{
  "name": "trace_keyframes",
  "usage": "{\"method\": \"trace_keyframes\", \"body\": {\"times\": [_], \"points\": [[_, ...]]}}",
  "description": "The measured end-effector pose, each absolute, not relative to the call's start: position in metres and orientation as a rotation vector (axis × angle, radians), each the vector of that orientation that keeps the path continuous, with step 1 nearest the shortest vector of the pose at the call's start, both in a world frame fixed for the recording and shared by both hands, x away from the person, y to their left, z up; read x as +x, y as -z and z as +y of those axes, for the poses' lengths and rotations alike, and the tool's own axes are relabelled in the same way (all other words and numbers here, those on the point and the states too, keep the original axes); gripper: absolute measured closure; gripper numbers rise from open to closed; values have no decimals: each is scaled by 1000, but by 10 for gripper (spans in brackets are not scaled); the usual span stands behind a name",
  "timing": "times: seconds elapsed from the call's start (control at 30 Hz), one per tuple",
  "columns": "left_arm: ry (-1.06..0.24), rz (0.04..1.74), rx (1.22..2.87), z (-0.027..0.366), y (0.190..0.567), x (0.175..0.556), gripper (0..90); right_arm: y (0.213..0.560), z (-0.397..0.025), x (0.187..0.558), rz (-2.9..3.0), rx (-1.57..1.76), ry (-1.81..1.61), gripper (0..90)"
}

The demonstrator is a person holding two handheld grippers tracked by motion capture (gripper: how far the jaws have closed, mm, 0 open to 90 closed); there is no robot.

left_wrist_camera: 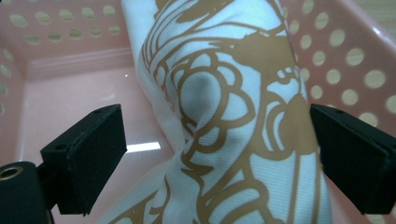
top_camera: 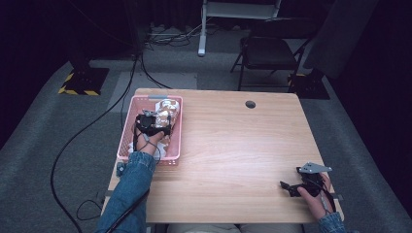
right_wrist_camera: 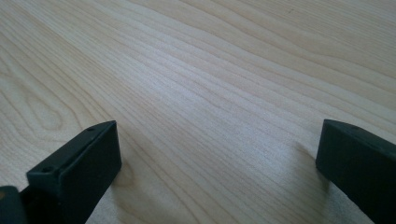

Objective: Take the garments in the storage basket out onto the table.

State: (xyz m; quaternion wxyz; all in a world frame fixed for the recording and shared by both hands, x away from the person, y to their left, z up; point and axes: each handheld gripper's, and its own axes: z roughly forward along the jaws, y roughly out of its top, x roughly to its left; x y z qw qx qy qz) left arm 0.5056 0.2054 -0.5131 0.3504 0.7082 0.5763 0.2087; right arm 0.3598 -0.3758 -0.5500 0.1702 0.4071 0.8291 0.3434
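Observation:
A pink perforated basket (top_camera: 128,127) stands at the table's left side. Inside it lies a white cloth with a brown flower print (top_camera: 166,109). My left gripper (top_camera: 151,124) hangs over the basket, open. In the left gripper view the bunched cloth (left_wrist_camera: 224,107) rises between the two spread jaws, and I cannot tell whether either jaw touches it. The basket's pink floor (left_wrist_camera: 79,107) shows to its left. My right gripper (top_camera: 290,187) rests low at the table's near right corner, open, with bare wood (right_wrist_camera: 210,93) between its jaws.
The wooden table (top_camera: 233,145) has a round cable hole (top_camera: 250,104) near its far edge. A folding chair (top_camera: 269,51) stands behind the table. Cables (top_camera: 87,131) trail across the grey floor at the left.

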Motion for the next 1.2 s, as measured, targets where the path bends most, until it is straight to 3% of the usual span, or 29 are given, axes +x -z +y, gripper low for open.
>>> {"method": "trace_keyframes", "body": {"times": [0.5, 0.77, 0.93, 1.2], "points": [[-450, 1540, 1966, 201, 524, 517, 54, 550, -376, 360, 2356, 1156, -976, 0], [-414, 1566, 2013, 198, 527, 519, 132, 550, -376, 360, 2356, 1156, -976, 0], [-431, 1514, 2019, 197, 526, 517, 321, 550, -376, 360, 2356, 1156, -977, 0], [-434, 1549, 1965, 197, 520, 512, 524, 550, -376, 360, 2356, 1157, -977, 0]]}}
